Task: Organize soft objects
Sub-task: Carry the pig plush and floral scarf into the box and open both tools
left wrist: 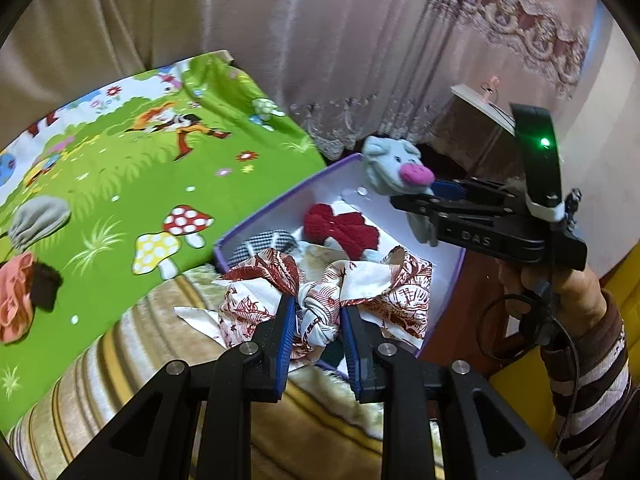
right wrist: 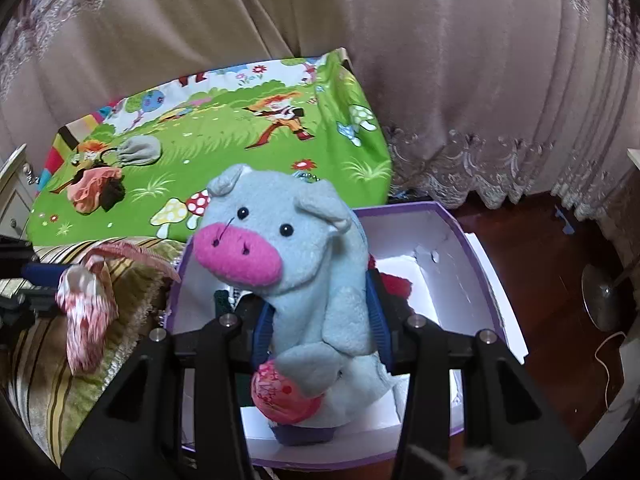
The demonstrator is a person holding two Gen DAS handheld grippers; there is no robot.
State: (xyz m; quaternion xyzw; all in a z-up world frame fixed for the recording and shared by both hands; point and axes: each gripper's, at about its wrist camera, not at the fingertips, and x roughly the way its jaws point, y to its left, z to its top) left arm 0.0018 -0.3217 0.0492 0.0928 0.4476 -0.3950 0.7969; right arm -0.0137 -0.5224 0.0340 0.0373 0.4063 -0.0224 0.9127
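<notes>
Grey plush pig (right wrist: 288, 264) with pink snout upright above purple-rimmed white box (right wrist: 452, 216), knotted red-patterned white cloth (left wrist: 320, 300) at box edge

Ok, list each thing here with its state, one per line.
Left claw: shut on the knotted patterned cloth.
Patterned cloth: knotted, held over the box's near edge.
Right claw: shut on the plush pig.
Plush pig: upright, held above the box.
Purple box: open, lidless, partly filled.
Red knit item: lying inside the box.
Grey pouch: lying on the green mat.
</notes>
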